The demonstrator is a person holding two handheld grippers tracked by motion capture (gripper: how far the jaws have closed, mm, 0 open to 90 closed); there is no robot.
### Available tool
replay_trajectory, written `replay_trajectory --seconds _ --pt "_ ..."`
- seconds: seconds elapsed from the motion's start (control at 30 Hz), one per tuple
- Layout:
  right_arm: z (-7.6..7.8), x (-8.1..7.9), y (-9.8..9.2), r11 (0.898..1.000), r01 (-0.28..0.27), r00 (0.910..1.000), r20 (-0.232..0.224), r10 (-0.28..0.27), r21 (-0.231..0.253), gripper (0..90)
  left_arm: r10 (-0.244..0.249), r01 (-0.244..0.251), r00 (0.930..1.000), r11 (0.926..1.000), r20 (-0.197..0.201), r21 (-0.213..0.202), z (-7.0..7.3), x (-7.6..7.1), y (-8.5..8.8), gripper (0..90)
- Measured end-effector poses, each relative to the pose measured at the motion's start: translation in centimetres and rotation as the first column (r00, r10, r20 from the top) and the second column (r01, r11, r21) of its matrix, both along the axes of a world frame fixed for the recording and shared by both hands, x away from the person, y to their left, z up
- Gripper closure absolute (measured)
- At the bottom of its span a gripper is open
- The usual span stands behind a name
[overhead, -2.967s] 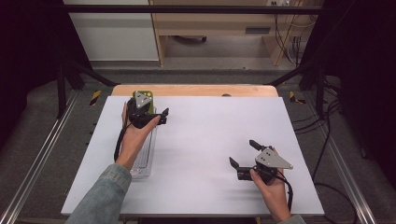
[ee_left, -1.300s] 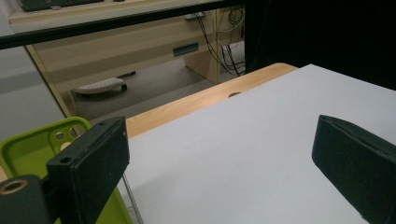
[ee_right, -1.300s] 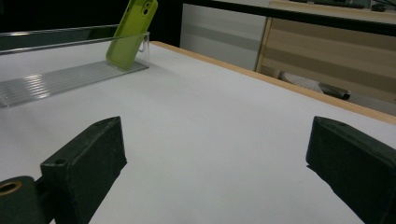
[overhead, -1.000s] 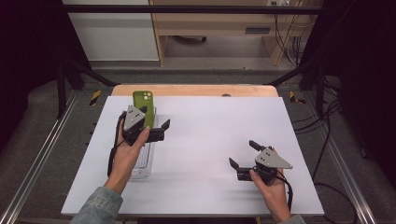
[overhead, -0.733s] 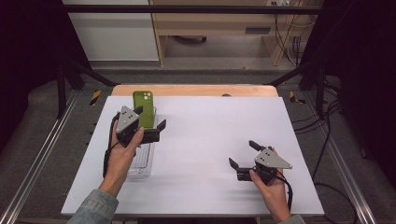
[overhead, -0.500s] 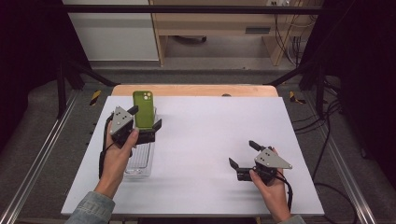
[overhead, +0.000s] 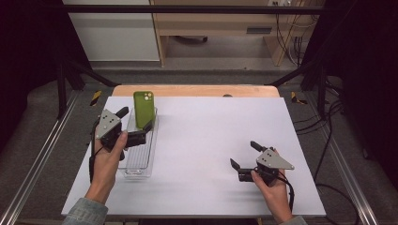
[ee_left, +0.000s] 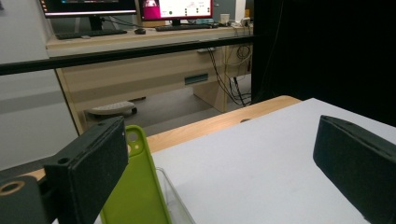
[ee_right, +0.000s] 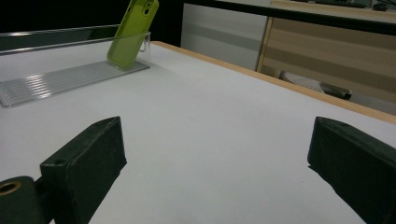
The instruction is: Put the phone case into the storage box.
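Note:
A green phone case (overhead: pixel 143 108) stands upright at the far end of a clear plastic rack (overhead: pixel 141 164) on the left of the white table. My left gripper (overhead: pixel 134 118) hangs open just left of the case, one jaw beside it, nothing held. In the left gripper view the case (ee_left: pixel 135 186) rises next to the left jaw of the gripper (ee_left: pixel 219 154), above the rack's wall (ee_left: pixel 175 196). My right gripper (overhead: pixel 243 153) rests open at the near right, empty. Its own view has the gripper (ee_right: pixel 215 154) facing the distant case (ee_right: pixel 133 30) and rack (ee_right: pixel 70 77).
The white table top (overhead: pixel 211 131) stretches bare between the two grippers, with a wooden strip (overhead: pixel 197 90) along its far edge. Metal frame rails (overhead: pixel 37 164) run down both sides. A wooden desk (ee_left: pixel 140 65) with monitors stands beyond the table.
My left gripper, which was at the green case three seconds ago, has drawn back and to the left, open. The case stays standing in the rack. The right gripper has not moved.

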State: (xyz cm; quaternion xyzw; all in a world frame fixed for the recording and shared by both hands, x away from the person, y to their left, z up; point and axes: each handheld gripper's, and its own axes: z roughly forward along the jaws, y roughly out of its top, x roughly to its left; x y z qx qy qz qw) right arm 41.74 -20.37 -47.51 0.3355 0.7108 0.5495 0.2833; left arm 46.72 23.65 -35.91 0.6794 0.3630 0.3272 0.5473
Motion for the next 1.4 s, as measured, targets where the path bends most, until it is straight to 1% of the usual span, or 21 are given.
replay_trajectory --seconds 0.23,0.47,0.8,0.93,1.1,1.17,1.23,1.4 --pt "0.0 0.0 0.1 1.0 0.0 1.0 -0.001 0.0 -0.001 4.4 0.019 -0.019 0.9998 0.9998 0.01 -0.01 0.1 -0.8 1.3 2.7" --pt "0.0 -0.1 0.2 1.0 -0.001 1.0 -0.001 0.001 -0.007 4.4 0.028 -0.027 0.9993 0.9989 0.024 -0.038 0.3 -1.7 2.8 2.7" --pt "0.0 -0.1 0.4 1.0 -0.008 1.0 0.002 0.008 -0.016 4.4 0.041 -0.039 0.9983 0.9978 0.041 -0.053 0.5 -3.0 4.9 2.6" --pt "0.1 -0.1 0.4 1.0 -0.007 1.0 0.005 0.007 -0.013 4.4 0.033 -0.03 0.9981 0.9977 0.053 -0.06 0.3 -3.4 5.5 2.3" --pt "0.1 -0.2 0.4 1.0 -0.006 1.0 0.004 0.006 -0.012 4.4 0.031 -0.025 0.9976 0.9964 0.062 -0.08 0.1 -4.0 6.2 2.0" --pt "0.1 -0.2 0.4 1.0 -0.006 1.0 0.004 0.006 -0.012 4.4 0.036 -0.029 0.9967 0.9958 0.073 -0.087 0.0 -4.3 6.6 2.0" --pt "0.1 -0.1 0.4 1.0 -0.007 1.0 0.004 0.007 -0.014 4.4 0.042 -0.032 0.9952 0.9935 0.088 -0.109 -0.2 -4.6 7.0 2.0" --pt "0.1 -0.2 0.4 1.0 -0.005 1.0 0.009 0.005 -0.015 4.4 0.061 -0.048 0.9935 0.9906 0.097 -0.128 -0.9 -5.2 8.0 2.0"
